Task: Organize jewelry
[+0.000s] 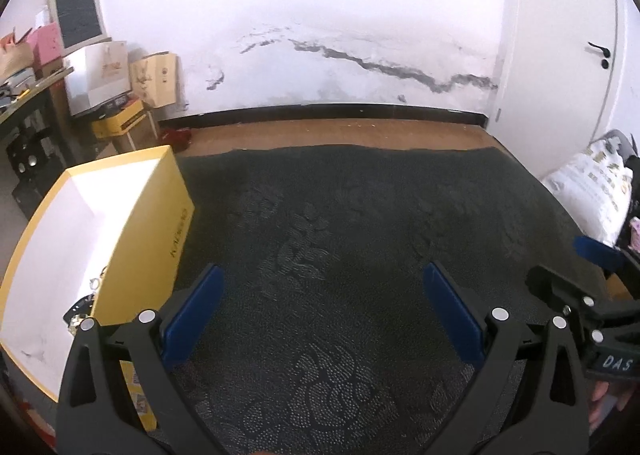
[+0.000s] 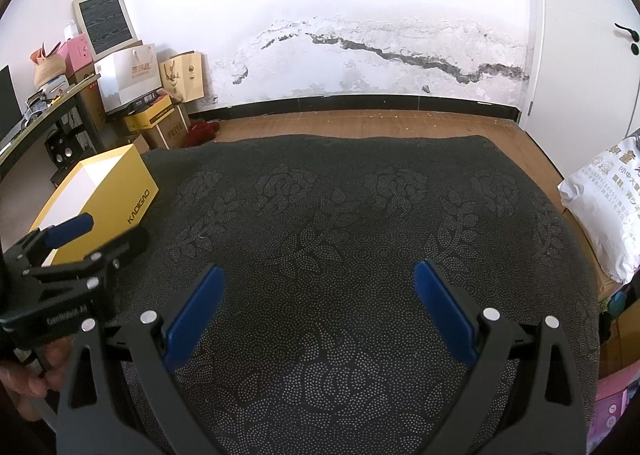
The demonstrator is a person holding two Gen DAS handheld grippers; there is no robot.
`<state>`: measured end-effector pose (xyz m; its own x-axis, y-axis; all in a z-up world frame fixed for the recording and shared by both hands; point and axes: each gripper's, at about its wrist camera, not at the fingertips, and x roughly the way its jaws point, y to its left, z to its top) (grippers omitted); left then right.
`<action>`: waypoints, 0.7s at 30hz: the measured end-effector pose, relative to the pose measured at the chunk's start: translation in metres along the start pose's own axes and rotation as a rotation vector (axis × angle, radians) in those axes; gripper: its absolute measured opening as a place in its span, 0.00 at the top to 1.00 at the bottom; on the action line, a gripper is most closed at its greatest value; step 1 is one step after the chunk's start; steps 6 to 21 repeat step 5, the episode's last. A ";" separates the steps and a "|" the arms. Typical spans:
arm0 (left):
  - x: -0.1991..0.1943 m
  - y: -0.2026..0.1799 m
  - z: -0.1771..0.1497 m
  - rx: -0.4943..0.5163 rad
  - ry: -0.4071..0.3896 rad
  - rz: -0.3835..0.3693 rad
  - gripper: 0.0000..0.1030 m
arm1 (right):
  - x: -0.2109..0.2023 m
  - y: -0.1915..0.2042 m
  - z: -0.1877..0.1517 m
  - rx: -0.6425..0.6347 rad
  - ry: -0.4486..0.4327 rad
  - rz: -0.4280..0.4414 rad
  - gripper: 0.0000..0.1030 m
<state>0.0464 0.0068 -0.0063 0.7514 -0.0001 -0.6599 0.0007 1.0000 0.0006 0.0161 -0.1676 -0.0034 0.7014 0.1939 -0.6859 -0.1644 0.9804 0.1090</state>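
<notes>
An open yellow box [image 1: 152,223] with a white inside stands at the left edge of the dark patterned cloth [image 1: 340,215]. In its near corner lies a dark chain-like piece of jewelry [image 1: 82,306] with a small silver clasp [image 1: 95,283]. My left gripper [image 1: 323,279] is open over bare cloth just right of the box, with nothing between its blue pads. My right gripper [image 2: 319,275] is also open and holds nothing, over the cloth's middle. Each gripper shows in the other's view: the right gripper [image 1: 568,265] and the left gripper [image 2: 106,235] beside the yellow box [image 2: 116,195].
The dark cloth [image 2: 360,215] covers the whole tabletop. A white printed bag [image 2: 604,207] lies off the right edge. Cardboard boxes and paper bags [image 2: 132,79] are stacked by the back-left wall beside a desk [image 2: 36,119]. A hand [image 2: 24,383] holds the left gripper.
</notes>
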 end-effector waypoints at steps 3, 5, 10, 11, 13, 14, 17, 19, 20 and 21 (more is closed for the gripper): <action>0.002 0.005 0.001 -0.024 0.008 -0.001 0.06 | 0.000 0.000 0.000 -0.003 0.002 0.000 0.10; 0.003 0.006 0.001 -0.034 0.019 -0.005 0.06 | 0.001 0.000 0.001 -0.001 0.003 0.000 0.10; 0.003 0.006 0.001 -0.034 0.019 -0.005 0.06 | 0.001 0.000 0.001 -0.001 0.003 0.000 0.10; 0.003 0.006 0.001 -0.034 0.019 -0.005 0.06 | 0.001 0.000 0.001 -0.001 0.003 0.000 0.10; 0.003 0.006 0.001 -0.034 0.019 -0.005 0.06 | 0.001 0.000 0.001 -0.001 0.003 0.000 0.10; 0.003 0.006 0.001 -0.034 0.019 -0.005 0.06 | 0.001 0.000 0.001 -0.001 0.003 0.000 0.10; 0.003 0.006 0.001 -0.034 0.019 -0.005 0.06 | 0.001 0.000 0.001 -0.001 0.003 0.000 0.10; 0.003 0.006 0.001 -0.034 0.019 -0.005 0.06 | 0.001 0.000 0.001 -0.001 0.003 0.000 0.10; 0.003 0.006 0.001 -0.034 0.019 -0.005 0.06 | 0.001 0.000 0.001 -0.001 0.003 0.000 0.10; 0.003 0.006 0.001 -0.034 0.019 -0.005 0.06 | 0.001 0.000 0.001 -0.001 0.003 0.000 0.10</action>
